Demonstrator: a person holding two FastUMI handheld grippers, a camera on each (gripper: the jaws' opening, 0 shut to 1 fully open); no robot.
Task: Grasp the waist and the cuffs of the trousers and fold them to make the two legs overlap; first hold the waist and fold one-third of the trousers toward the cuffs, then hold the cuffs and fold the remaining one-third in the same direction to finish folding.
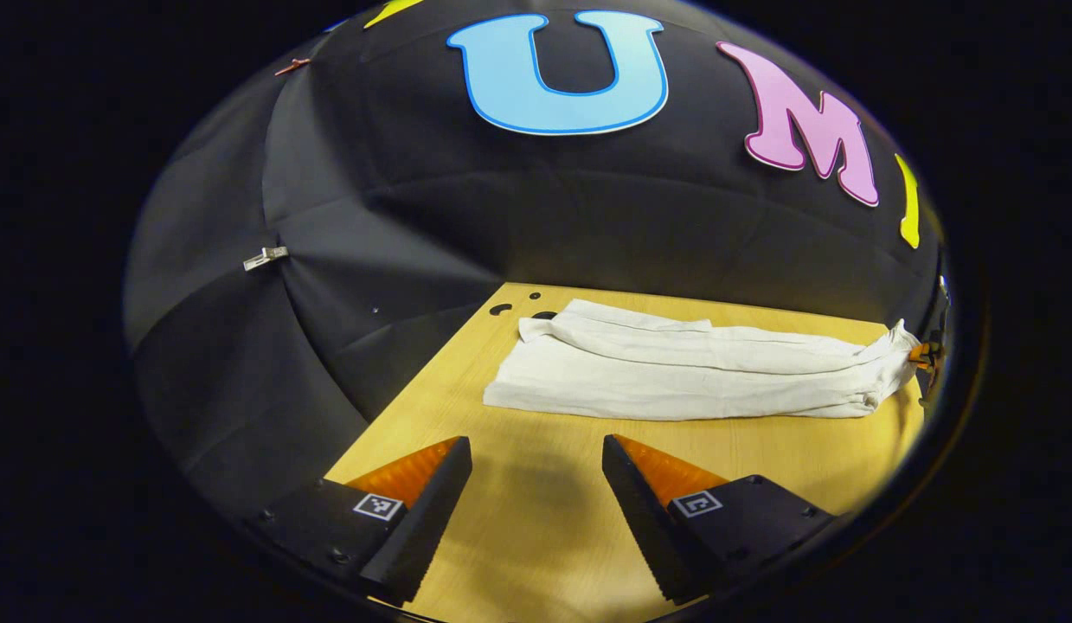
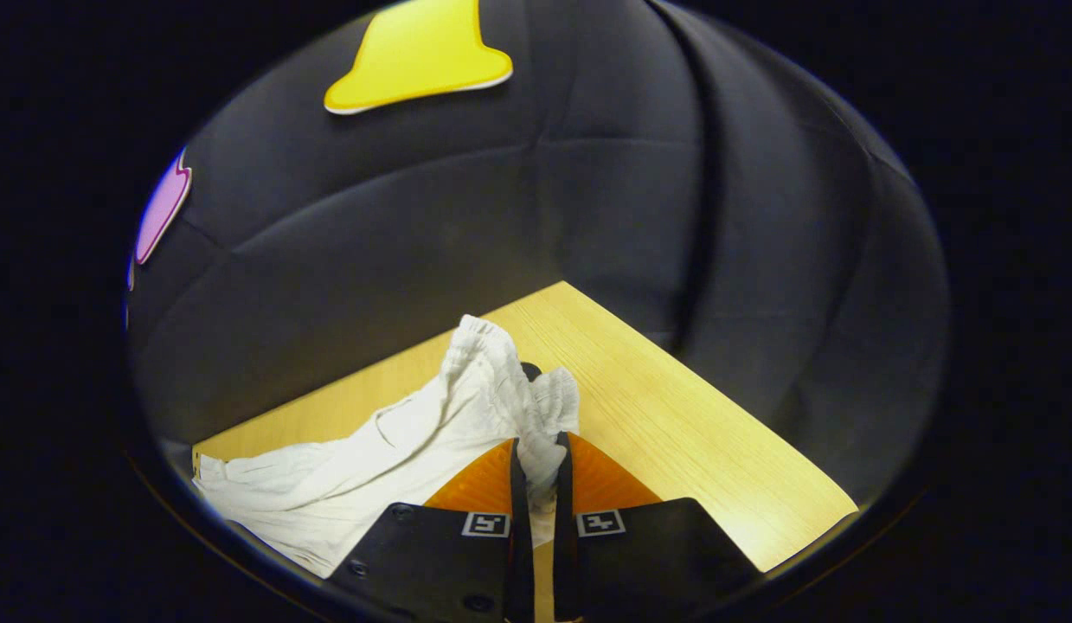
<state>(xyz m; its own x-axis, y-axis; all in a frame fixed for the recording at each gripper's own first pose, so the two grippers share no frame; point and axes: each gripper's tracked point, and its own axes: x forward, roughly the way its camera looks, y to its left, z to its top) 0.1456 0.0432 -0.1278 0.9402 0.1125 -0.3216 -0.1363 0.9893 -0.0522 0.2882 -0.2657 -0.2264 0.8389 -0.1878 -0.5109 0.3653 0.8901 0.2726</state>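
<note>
White trousers (image 1: pixel 674 372) lie lengthwise on the wooden table (image 1: pixel 518 554), the two legs stacked one on the other. My left gripper (image 1: pixel 536 446) hovers open over bare wood just in front of their left end, touching nothing. The trousers' right end is pinched and raised slightly by my right gripper (image 1: pixel 923 353), seen far off at the right edge of the left gripper view. In the right gripper view, my right gripper (image 2: pixel 536 450) is shut on the gathered, ruffled end of the trousers (image 2: pixel 328 484), which looks like the elastic waist. The cloth trails away to the left.
The black cloth wall stands close behind the table on both sides. A few small dark holes (image 1: pixel 501 308) mark the table's far left corner. The table's far right corner (image 2: pixel 563 285) lies just beyond the held end.
</note>
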